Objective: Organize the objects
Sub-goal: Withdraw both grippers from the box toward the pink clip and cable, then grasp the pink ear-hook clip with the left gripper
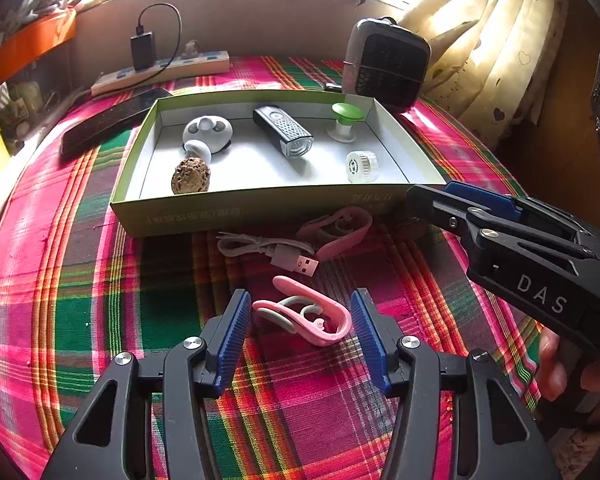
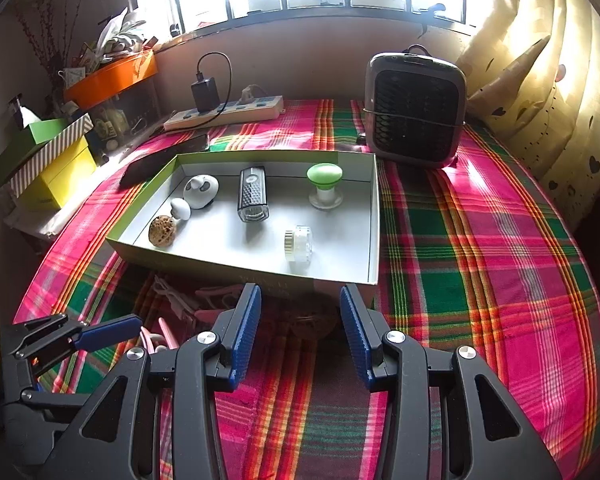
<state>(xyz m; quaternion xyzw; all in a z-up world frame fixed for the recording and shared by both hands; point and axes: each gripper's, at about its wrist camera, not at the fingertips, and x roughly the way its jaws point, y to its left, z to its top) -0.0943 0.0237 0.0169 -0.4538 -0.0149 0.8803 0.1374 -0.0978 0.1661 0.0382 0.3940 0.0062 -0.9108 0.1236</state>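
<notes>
A pink clip (image 1: pixel 304 316) lies on the plaid cloth between the pads of my left gripper (image 1: pixel 300 334), which is open, its pads clear of the clip on both sides. A second pink clip (image 1: pixel 336 228) and a white USB cable (image 1: pixel 268 250) lie just beyond it, against the front wall of a green box lid (image 1: pixel 260 210). My right gripper (image 2: pixel 300 332) is open. A brown walnut (image 2: pixel 314 322) sits in shadow just ahead of its fingertips, untouched. In the left wrist view the right gripper (image 1: pixel 440 200) reaches in from the right beside the lid's corner.
The lid holds a walnut (image 1: pixel 191 176), a white round gadget (image 1: pixel 207 130), a bike light (image 1: pixel 284 132), a green-topped spool (image 1: pixel 346 120) and a white cap (image 1: pixel 362 166). Behind it stand a small heater (image 1: pixel 388 64), a power strip (image 1: pixel 160 72) and a phone (image 1: pixel 112 120). Boxes (image 2: pixel 56 168) line the left edge.
</notes>
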